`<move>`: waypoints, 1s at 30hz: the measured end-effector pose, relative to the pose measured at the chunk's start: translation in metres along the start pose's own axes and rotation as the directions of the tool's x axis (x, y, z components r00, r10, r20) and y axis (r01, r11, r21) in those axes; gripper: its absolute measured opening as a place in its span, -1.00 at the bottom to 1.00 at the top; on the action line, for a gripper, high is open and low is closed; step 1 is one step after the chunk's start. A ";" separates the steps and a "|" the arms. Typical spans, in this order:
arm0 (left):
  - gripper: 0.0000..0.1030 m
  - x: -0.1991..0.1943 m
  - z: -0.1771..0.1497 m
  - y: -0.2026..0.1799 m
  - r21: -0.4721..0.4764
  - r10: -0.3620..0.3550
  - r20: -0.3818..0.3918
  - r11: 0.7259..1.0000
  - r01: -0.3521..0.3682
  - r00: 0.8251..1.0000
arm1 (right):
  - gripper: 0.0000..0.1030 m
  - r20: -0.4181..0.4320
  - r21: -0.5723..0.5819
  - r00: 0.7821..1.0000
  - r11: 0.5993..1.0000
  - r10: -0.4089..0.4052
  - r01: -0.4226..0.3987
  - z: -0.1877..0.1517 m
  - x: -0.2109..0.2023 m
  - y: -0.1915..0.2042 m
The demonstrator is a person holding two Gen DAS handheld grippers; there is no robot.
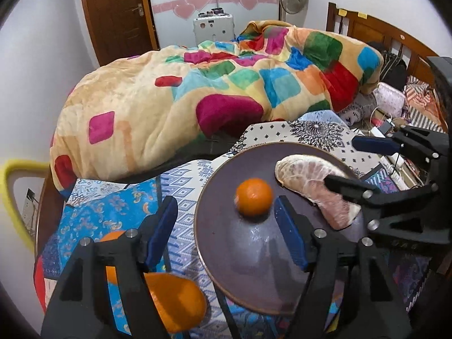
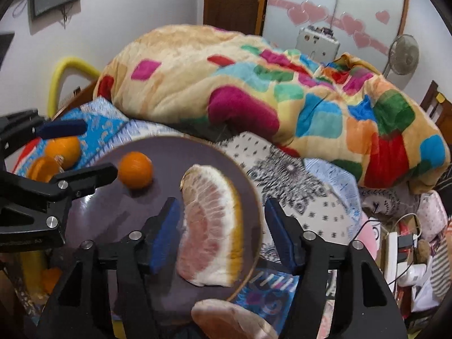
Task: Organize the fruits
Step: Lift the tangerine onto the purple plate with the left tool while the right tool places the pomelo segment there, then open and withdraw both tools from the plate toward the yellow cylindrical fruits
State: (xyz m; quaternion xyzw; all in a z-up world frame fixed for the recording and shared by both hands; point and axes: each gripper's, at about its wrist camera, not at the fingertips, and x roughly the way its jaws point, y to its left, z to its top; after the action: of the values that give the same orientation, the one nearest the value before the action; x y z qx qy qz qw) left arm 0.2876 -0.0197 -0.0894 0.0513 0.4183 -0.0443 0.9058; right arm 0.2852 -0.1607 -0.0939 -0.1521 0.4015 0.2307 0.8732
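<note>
A dark purple plate [image 1: 240, 268] [image 2: 93, 214] lies on the patterned bedspread. On it are a small orange [image 1: 254, 196] [image 2: 135, 173] and a peeled pomelo wedge [image 1: 310, 186] [image 2: 212, 220]. My left gripper [image 1: 226, 234] [image 2: 76, 152] is open over the plate's left edge, and the orange sits just beyond its fingertips, touched by neither pad. My right gripper [image 2: 223, 234] [image 1: 361, 166] is open astride the wedge; its left pad is close to the flesh and its right pad stands apart. Two more oranges [image 2: 63, 148] [image 1: 175, 302] lie on the bedspread left of the plate.
Another pomelo piece [image 2: 231, 322] lies at the near edge under my right gripper. A bulky multicoloured blanket [image 1: 197, 90] is heaped behind the plate. Cables and clutter [image 2: 404, 243] crowd the right side. A yellow tube frame [image 1: 11, 192] stands at the far left.
</note>
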 end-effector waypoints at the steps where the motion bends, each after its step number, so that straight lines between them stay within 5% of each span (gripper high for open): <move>1: 0.41 -0.005 -0.001 0.001 -0.005 0.001 0.007 1.000 -0.001 1.000 | 0.16 0.014 0.005 1.000 1.000 -0.003 0.003 0.000 -0.006 -0.001; 20: 0.84 -0.096 -0.080 -0.006 -0.047 0.039 0.084 0.998 -0.035 0.996 | 0.31 0.179 0.018 0.983 0.999 -0.052 0.050 -0.053 -0.103 0.031; 30: 0.89 -0.097 -0.133 -0.020 -0.042 0.013 0.036 0.999 -0.012 0.999 | 0.47 0.199 0.007 0.979 0.999 -0.051 0.051 -0.099 -0.114 0.064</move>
State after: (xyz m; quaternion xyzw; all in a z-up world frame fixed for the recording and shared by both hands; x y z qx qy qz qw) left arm 0.1225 -0.0183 -0.1022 0.0343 0.4022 -0.0309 0.9144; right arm 0.1241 -0.1835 -0.0733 -0.1376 0.3082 0.2220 0.9148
